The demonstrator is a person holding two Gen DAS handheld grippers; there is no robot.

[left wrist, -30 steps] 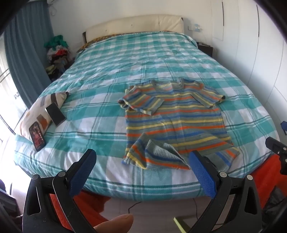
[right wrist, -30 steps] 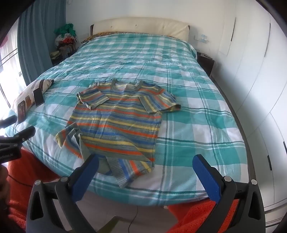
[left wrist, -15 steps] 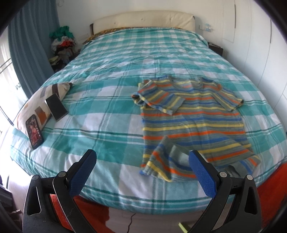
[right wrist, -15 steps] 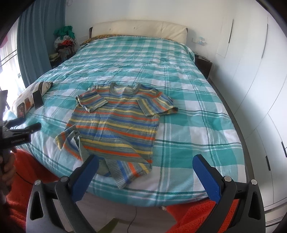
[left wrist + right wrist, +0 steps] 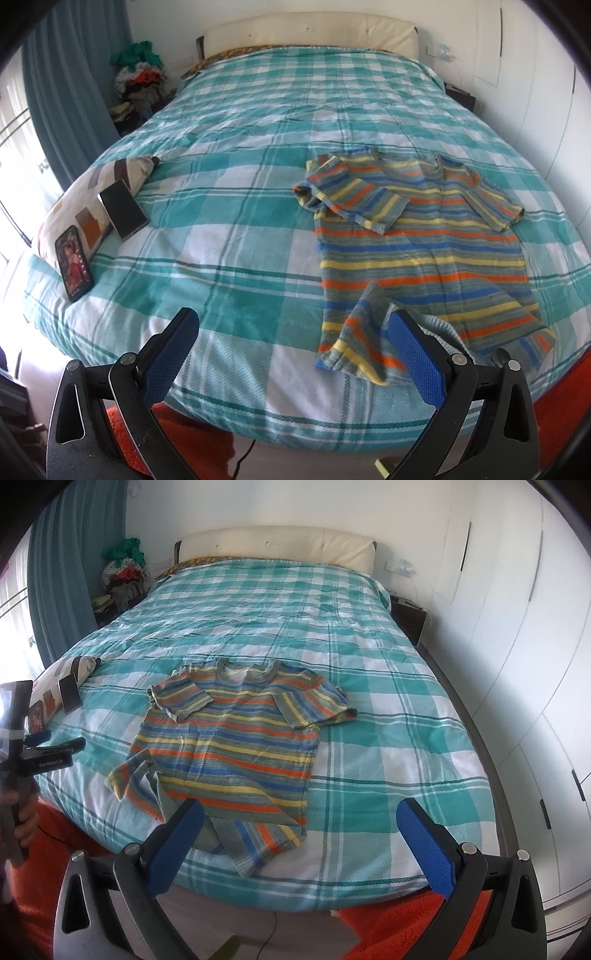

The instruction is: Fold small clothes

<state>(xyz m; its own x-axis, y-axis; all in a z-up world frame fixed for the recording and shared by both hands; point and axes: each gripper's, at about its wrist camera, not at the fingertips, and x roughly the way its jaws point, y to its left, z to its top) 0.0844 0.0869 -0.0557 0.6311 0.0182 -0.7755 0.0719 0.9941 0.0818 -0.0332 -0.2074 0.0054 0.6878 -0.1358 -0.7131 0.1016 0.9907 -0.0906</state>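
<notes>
Left gripper (image 5: 295, 339) shifted leftward; phones (image 5: 123, 214) on pillow (image 5: 92, 184) beside shirt (image 5: 421, 240).

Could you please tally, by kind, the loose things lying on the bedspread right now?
Striped T-shirt: 1
Phones: 2
Patterned cushion: 1
Total: 4

On your left, a patterned pillow (image 5: 79, 206) with two phones (image 5: 123, 208) propped against it takes up the near-left corner of the bed (image 5: 258, 155); the checked cover between it and the striped T-shirt (image 5: 417, 236) lies bare, and so does the wide stretch toward the headboard (image 5: 277, 546)
</notes>
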